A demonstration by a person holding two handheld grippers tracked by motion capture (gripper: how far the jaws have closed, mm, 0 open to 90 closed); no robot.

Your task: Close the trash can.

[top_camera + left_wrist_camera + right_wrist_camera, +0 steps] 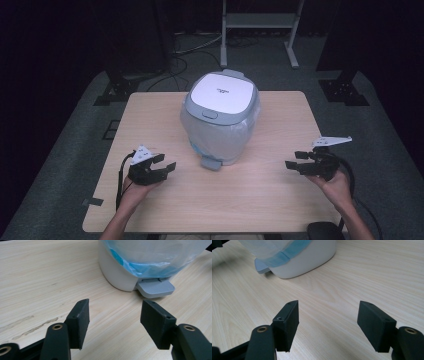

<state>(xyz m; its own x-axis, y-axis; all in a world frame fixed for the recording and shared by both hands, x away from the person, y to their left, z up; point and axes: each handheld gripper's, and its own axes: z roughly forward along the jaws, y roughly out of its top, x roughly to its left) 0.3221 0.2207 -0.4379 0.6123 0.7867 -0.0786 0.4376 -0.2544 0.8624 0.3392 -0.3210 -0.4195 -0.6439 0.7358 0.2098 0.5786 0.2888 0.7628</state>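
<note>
High view: light wood table (pixel 250 200) on grey carpet, dark room, metal stand (pixel 260 22) and cables at the far side. Bin (pixel 220 117) with closed white lid and a clear liner sits centre-far; pedal (pixel 211 163) faces near. Left gripper (pixel 162 163) near-left, right gripper (pixel 295 160) near-right, both spread, holding nothing, well apart from bin. Lid logo too small to read; room edges lost in black.

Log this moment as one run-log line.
scene: lidded pedal bin with bag, mid-table | left claw: open, empty, near pedal | right claw: open, empty, apart from bin
</note>
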